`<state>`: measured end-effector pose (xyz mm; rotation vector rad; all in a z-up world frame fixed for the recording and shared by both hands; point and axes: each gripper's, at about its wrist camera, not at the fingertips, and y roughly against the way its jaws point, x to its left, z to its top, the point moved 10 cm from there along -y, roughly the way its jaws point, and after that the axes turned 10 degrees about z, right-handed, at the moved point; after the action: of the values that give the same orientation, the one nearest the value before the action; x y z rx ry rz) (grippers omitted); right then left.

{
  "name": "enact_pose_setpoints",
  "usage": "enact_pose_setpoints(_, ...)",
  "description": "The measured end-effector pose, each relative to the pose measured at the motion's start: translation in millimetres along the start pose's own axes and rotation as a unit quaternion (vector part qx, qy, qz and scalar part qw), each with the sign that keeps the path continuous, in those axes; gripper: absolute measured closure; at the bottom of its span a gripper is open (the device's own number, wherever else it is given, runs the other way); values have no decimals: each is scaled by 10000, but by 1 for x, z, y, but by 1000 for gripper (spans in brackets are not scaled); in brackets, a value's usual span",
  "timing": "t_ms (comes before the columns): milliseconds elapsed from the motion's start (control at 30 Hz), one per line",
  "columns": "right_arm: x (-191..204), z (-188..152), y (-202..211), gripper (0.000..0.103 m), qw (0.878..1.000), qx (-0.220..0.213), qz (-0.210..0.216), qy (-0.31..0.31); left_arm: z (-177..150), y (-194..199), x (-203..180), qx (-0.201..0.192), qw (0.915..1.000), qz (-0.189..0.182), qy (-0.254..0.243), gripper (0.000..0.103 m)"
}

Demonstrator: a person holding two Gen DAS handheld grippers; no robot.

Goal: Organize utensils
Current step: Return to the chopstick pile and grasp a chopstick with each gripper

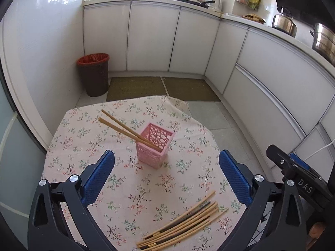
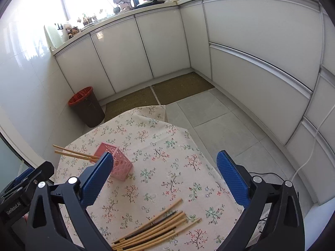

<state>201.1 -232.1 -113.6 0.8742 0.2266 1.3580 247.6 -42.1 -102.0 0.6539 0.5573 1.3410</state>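
A pink perforated utensil holder [image 1: 154, 147] stands on the floral-cloth table [image 1: 83, 142] with two wooden chopsticks [image 1: 123, 128] leaning out of it to the left. A pile of several chopsticks [image 1: 184, 223] lies near the front edge. My left gripper [image 1: 166, 174] is open and empty, above the table between holder and pile. In the right wrist view the holder [image 2: 117, 164] is at left, partly behind my left finger, and the pile [image 2: 155, 230] lies below. My right gripper [image 2: 165, 176] is open and empty above the cloth.
A brown bin with a red liner [image 1: 94, 74] stands on the floor beyond the table. White cabinets [image 1: 152, 39] run around the back and right. Mats [image 1: 161, 89] lie on the tiled floor. The right gripper's body [image 1: 297, 179] shows at the right edge.
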Motion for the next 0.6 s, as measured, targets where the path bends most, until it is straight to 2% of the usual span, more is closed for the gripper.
enact_pose_setpoints(67, -10, -14, 2, 7, 9999, 122, -32, -78, -14, -8, -7, 199, 9995, -8, -229, 7)
enact_pose_setpoints(167, -34, -41, 5, 7, 9987, 310, -97, -387, -40, -24, -24, 698, 9951, -165, -680, 7)
enact_pose_setpoints(267, -62, -69, 1, 7, 9938, 691, -57, -864, -70, -44, -43, 1217, 9854, -238, -1170, 7)
enact_pose_setpoints(333, -78, -86, -6, 7, 9881, 981, 15, -1187, -89, -59, -56, 1647, 9752, -372, -1432, 7)
enact_pose_setpoints(433, -100, -105, -13, 7, 9805, 1231, -14, -1529, -112, -81, -70, 2348, 9600, -645, -1382, 7)
enact_pose_setpoints(600, -124, -112, -15, 7, 9755, 1284, -55, -1784, -128, -108, -104, 2951, 9418, -1103, -1176, 7)
